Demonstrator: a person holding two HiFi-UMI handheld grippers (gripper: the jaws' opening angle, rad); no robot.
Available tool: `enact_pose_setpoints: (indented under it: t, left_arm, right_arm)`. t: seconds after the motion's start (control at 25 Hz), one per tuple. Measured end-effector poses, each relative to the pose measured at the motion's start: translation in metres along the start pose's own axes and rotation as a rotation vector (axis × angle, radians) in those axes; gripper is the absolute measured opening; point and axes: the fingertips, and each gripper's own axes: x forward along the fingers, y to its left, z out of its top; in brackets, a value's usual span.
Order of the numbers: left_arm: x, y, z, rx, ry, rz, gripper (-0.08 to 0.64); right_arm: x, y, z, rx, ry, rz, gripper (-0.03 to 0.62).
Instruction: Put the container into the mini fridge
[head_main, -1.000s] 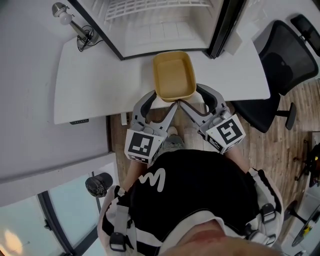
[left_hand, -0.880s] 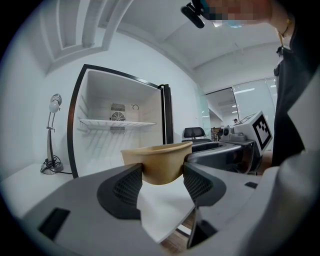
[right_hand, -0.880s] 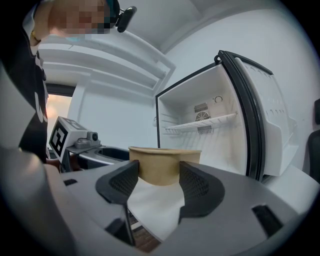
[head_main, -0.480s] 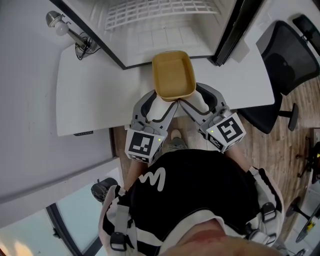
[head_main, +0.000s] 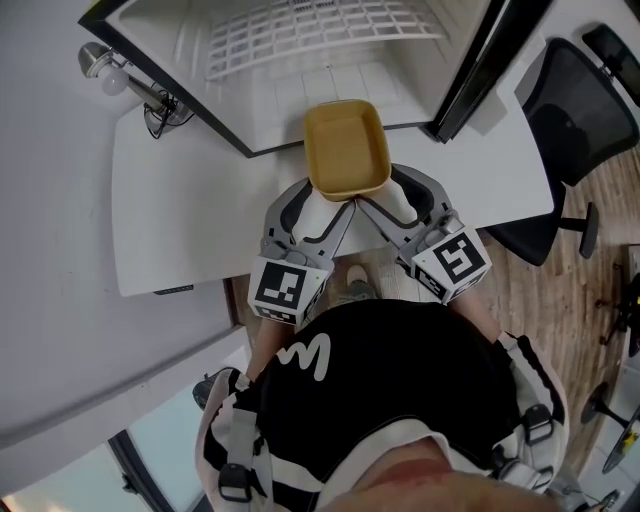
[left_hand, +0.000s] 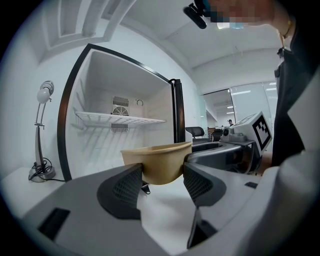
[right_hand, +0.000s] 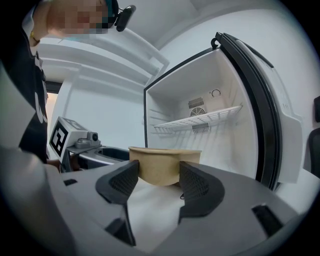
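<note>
Both left gripper (head_main: 322, 205) and right gripper (head_main: 385, 200) clamp the container (head_main: 347, 148) — mini fridge (head_main: 330, 78) ahead.

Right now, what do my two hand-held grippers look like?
The left hand-held gripper and right hand-held gripper look alike: light grey, curved jaw frames with black, grid-textured pads. Each carries a white cube printed with black square markers, the left cube and the right cube. The person wears a black top with white trim.
</note>
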Motion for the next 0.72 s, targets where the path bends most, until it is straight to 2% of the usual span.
enact_pose_setpoints:
  t: [0.24,0.44,0.6,0.72]
  left_arm:
    - [0.011,0.017,-0.003,-0.015,0.007,-0.017,0.259]
    - [0.020,0.026,-0.002,-0.006,0.011,-0.022,0.259]
    - [0.026,0.028,-0.002,-0.016,0.011,-0.015,0.259]
    - [0.031,0.027,-0.002,-0.025,0.012,-0.008,0.259]
  right_arm:
    - [0.017,-0.010,0.001,0.006,-0.004,-0.015,0.265]
    - [0.026,-0.018,-0.001,0.014,0.030,-0.028,0.265]
    - [0.028,-0.024,-0.002,0.024,0.052,-0.020,0.265]
    - [0.029,-0.029,-0.001,0.025,0.030,0.000,0.265]
